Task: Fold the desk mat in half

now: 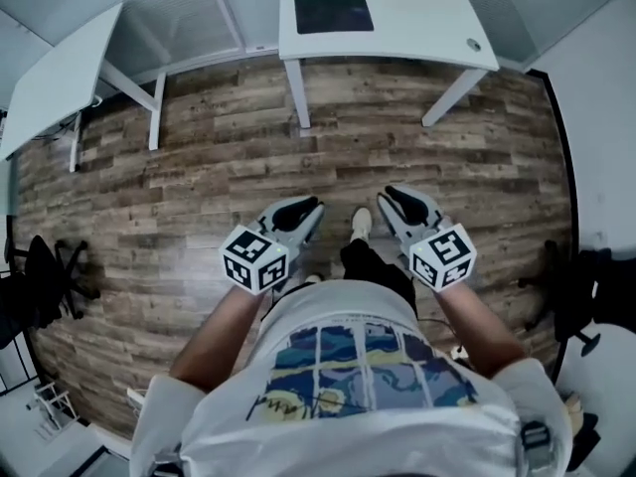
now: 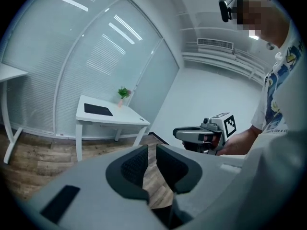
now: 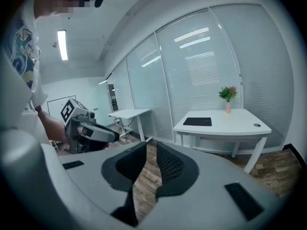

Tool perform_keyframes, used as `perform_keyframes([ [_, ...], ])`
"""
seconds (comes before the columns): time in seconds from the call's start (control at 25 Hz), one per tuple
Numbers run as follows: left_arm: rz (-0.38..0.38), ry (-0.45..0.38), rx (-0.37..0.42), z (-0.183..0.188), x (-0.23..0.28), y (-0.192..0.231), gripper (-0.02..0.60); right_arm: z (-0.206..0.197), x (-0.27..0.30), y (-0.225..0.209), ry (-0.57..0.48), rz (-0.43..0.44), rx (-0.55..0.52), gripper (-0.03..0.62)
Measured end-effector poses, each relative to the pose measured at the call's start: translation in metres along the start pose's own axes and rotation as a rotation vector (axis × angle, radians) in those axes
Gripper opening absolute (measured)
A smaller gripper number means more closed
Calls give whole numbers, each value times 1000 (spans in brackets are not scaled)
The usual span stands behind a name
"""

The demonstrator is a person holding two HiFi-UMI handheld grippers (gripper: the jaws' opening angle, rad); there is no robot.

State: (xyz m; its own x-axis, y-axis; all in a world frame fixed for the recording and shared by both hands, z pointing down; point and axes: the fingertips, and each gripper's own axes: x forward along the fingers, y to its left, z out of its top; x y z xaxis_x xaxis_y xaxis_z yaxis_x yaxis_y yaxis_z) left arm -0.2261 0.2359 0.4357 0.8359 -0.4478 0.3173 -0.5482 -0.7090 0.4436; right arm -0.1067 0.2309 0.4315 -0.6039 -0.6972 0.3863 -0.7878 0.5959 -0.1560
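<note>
Head view shows the desk mat as a dark, flat rectangle with rounded corners, lying unfolded on the white bench at the far side of the room, towards the bench's left half. It is well apart from both grippers. Its surface looks plain and matte; its material and thickness cannot be made out from here. A small round thing sits near the bench's right edge, too small to identify, and a potted plant stands at the bench's back edge behind the mat, cut off by the top of the head view.

The left gripper and the right gripper are held low in front of the person's body, over the wooden floor, on either side of a shoe. In the left gripper view the two dark ribbed pads stand slightly spread, with only floor boards showing through the narrow gap. The right gripper view shows the same: jaws a little apart, nothing between them.

A second white table stands at the left, its far end cut off by the frame, and a dark office chair sits at the left edge, blurred.
</note>
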Motion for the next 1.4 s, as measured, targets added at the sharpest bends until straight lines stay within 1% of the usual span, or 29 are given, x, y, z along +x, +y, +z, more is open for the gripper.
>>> perform_keyframes([
  [0.12,38,-12,12,40,49,23,49,29,22,-58,-8,33,-47,67],
  [0.24,77,9,-25,56,89,40,69,36,32,-95,20,87,-30,66],
  [0.36,111,-10,-39,90,144,66,71,62,49,-151,-19,144,-93,69],
  [0.44,135,-17,-51,100,170,80,71,65,54,-184,-9,158,-111,69],
  [0.52,169,-19,-56,109,190,99,71,66,59,-213,6,149,-102,74],
  [0.6,207,-17,-77,115,204,118,71,68,61,-235,18,131,-72,75],
  [0.68,237,-20,-99,122,214,136,75,72,65,-253,2,121,-54,75],
  [0.88,288,-16,-99,143,242,185,90,82,82,-287,-17,90,-30,75],
  [1.0,329,-12,-103,160,256,226,102,94,96,-308,-17,61,-15,75],
  [1.2,395,43,-108,175,281,302,115,107,123,-342,10,2,8,75],
  [1.4,433,73,-154,187,310,373,117,125,152,-373,29,-46,21,75],
])
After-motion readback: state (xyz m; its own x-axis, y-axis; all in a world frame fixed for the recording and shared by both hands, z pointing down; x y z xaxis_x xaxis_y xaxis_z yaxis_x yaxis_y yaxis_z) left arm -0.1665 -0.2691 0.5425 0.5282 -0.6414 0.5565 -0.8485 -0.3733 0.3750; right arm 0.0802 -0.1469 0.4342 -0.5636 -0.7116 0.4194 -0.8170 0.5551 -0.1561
